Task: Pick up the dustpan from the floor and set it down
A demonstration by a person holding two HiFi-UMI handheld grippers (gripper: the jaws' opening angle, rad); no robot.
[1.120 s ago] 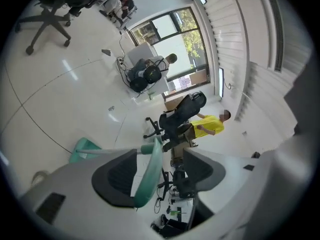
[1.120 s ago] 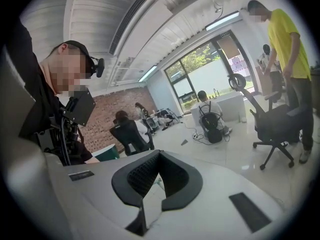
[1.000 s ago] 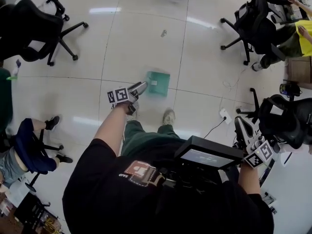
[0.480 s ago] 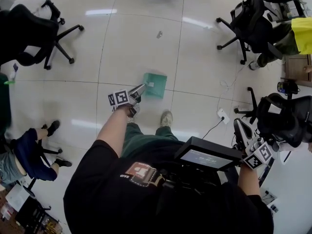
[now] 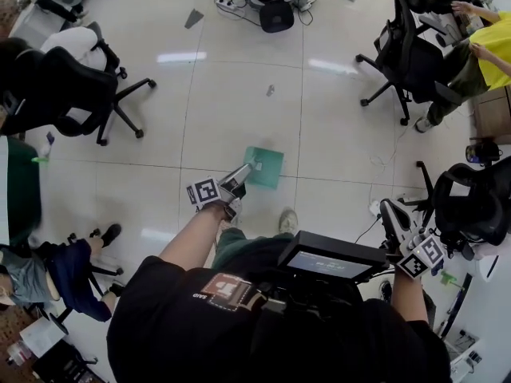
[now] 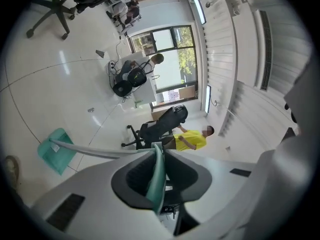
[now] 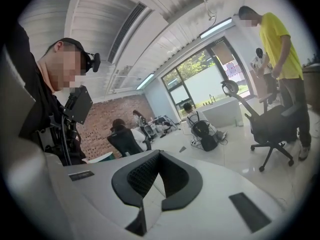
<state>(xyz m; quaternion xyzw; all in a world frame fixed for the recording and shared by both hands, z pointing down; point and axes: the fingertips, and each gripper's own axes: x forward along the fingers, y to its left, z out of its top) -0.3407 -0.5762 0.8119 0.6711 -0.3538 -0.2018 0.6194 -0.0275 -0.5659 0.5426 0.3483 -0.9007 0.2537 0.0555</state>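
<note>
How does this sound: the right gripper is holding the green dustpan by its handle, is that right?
No, it is the left gripper, whose jaws have just been closing, that holds the green dustpan by its handle. The left gripper view shows it.

The floor (image 5: 239, 94) is glossy pale tile that mirrors the ceiling lights. The dustpan (image 5: 264, 167) looks like smooth teal plastic. The left gripper (image 6: 158, 151) has a matt grey plastic shell and black, finely textured pads (image 6: 132, 176).
</note>
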